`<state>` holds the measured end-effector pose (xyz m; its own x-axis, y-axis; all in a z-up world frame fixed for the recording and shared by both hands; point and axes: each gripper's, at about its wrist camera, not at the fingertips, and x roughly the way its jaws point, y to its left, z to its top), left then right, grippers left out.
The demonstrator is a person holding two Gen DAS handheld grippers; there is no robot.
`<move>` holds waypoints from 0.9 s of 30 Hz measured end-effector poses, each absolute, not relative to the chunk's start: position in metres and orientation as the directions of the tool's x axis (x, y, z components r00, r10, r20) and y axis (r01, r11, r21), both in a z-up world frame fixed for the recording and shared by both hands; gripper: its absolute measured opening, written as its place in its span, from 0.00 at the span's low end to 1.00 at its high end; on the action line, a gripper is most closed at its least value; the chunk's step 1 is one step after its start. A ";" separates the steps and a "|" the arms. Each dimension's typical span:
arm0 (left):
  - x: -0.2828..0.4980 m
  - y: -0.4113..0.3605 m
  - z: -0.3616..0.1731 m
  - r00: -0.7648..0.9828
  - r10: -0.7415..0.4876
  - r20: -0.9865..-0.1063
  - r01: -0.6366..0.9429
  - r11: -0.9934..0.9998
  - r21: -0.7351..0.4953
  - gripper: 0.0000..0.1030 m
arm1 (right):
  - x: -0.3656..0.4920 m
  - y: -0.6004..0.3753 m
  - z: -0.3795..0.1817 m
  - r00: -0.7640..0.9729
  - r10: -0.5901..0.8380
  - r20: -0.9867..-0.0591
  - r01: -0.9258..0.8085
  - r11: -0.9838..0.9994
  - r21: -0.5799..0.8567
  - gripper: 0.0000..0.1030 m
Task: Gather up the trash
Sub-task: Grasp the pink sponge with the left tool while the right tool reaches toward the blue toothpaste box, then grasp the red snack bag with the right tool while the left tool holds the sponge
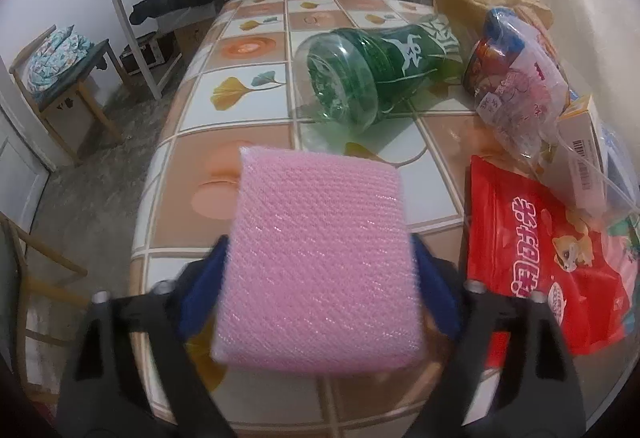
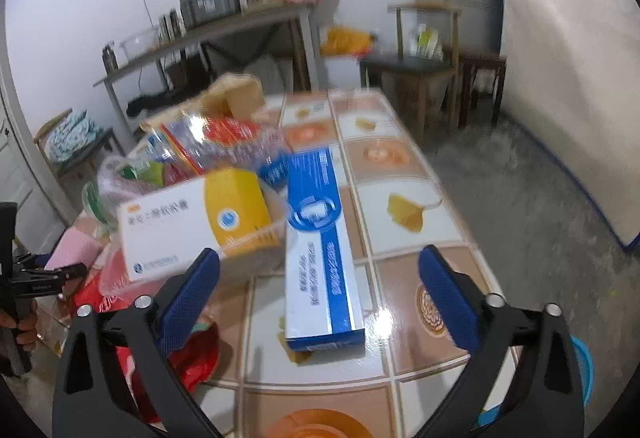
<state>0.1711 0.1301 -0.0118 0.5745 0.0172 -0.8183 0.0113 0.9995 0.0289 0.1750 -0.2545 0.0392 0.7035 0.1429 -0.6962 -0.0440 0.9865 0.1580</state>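
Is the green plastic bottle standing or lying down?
Lying down. The green plastic bottle rests on its side on the tiled table, its clear base facing the left wrist camera.

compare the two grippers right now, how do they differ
The left gripper is clamped on a pink sponge, its pads pressing both edges; the right gripper holds nothing, its blue pads wide apart.
The left one points at a green bottle lying on its side; the right one hangs over a long blue and white box.
Both have black arms and blue pads, and both are over the tiled table.
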 end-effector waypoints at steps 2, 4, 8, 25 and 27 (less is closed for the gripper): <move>0.168 0.133 -0.011 0.585 0.019 -0.811 0.014 0.999 0.033 0.76 | 0.181 -0.258 0.030 0.662 0.138 -0.737 -0.038 0.988 0.152 0.69; 0.164 0.135 -0.011 0.594 0.008 -0.804 0.029 0.999 0.031 0.76 | 0.184 -0.258 0.023 0.625 0.148 -0.767 -0.044 0.987 0.155 0.64; 0.158 0.136 -0.010 0.608 -0.023 -0.794 0.071 0.997 0.025 0.75 | 0.185 -0.256 0.019 0.601 0.188 -0.777 -0.072 0.981 0.181 0.51; 0.147 0.131 -0.011 0.594 -0.068 -0.801 0.138 0.990 0.019 0.78 | 0.169 -0.251 0.039 0.589 0.077 -0.804 -0.086 0.996 0.032 0.74; 0.148 0.130 -0.012 0.592 -0.060 -0.804 0.135 0.990 0.025 0.81 | 0.176 -0.246 0.038 0.589 0.063 -0.806 -0.100 0.995 0.005 0.75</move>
